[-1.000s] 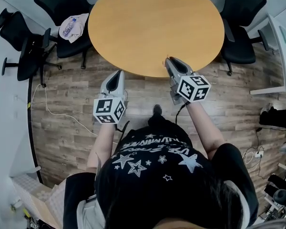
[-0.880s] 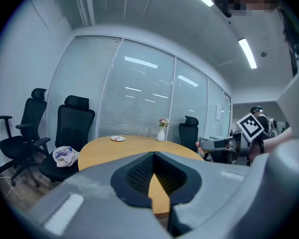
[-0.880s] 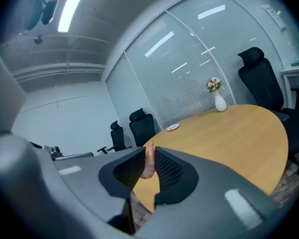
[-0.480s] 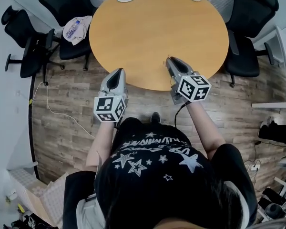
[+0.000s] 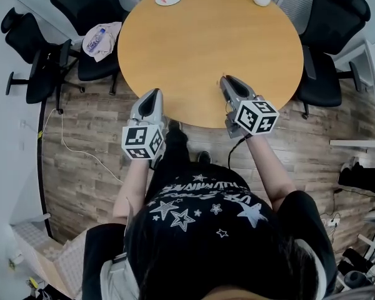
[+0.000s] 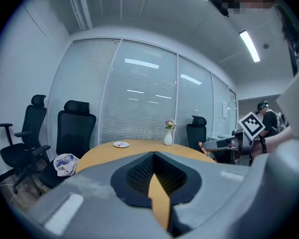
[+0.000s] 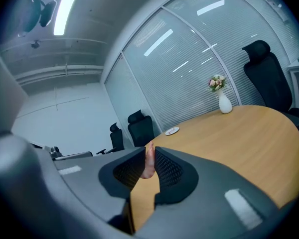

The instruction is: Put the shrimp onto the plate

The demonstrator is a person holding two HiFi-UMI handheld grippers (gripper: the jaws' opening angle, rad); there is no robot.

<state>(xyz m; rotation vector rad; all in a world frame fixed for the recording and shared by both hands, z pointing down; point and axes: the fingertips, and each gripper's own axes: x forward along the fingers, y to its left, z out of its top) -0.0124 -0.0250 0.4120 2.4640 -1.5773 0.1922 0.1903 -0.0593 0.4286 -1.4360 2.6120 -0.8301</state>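
Pink shrimp (image 7: 149, 162) in right tongs (image 5: 227, 80) — left tongs (image 5: 154, 94) level alongside

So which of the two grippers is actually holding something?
The right gripper: it is shut on a pink shrimp. The left gripper has nothing in it; only the table shows past it.
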